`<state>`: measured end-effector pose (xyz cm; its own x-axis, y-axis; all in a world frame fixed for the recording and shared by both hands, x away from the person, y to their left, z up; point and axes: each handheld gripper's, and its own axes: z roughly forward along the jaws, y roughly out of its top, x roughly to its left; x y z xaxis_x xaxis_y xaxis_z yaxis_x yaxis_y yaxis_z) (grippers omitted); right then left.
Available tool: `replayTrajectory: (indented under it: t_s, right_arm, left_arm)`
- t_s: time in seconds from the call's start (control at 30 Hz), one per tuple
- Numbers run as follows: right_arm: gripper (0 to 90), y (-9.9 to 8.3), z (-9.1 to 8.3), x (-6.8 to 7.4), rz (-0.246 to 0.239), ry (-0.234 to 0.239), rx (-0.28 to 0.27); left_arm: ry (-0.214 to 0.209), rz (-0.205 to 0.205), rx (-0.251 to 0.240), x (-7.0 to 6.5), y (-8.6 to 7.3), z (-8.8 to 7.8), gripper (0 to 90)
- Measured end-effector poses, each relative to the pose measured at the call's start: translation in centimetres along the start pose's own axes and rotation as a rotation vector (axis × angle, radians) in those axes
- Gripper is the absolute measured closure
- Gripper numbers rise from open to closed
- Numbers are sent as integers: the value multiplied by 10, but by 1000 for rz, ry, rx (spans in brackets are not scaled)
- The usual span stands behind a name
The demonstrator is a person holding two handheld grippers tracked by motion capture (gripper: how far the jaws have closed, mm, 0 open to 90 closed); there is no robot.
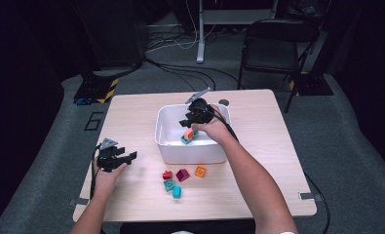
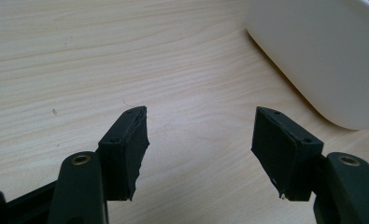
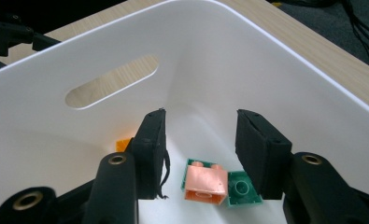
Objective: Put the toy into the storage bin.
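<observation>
Right gripper (image 3: 198,140): fingers (image 3: 259,154) parted, clear of the salmon brick (image 3: 205,183), which lies between them on the floor of the white bin (image 3: 285,84), atop a green brick (image 3: 242,188). Judged step — release into the bin; next move calls for a straight lift, then a reach to the loose bricks (image 1: 182,179) at 6 o'clock of the bin. The salmon brick lies tipped, studs toward 12 o'clock in the right gripper view, long axis 9-to-3. Left gripper (image 2: 198,149) — fingers spread, empty, resting on the table (image 2: 79,60) at the bin's 8 o'clock.
</observation>
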<state>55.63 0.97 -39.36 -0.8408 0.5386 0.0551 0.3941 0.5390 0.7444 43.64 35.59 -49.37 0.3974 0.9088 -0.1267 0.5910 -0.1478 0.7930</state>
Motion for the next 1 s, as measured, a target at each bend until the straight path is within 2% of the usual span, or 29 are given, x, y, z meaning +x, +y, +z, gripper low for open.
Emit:
replayTrajectory:
  t_s: [0.27,0.43,0.57,0.6,0.8,1.0]
  right_arm:
    - [488,6,-24,14,-30,7,-52]
    - [463,7,-42,23,-14,8,-78]
    - [456,6,-57,31,-50,16,-95]
    - [455,5,-61,35,-44,16,-99]
    - [450,-3,-79,52,-82,36,-128]
    - [451,-14,-91,64,-101,31,-146]
  left_arm:
    - [1,-1,4,0,0,0,357]
    - [3,0,3,0,0,0,357]
    - [5,1,4,0,0,0,357]
    - [3,0,7,0,0,0,357]
    - [5,1,6,0,0,-1,357]
    - [7,3,4,0,0,-1,357]
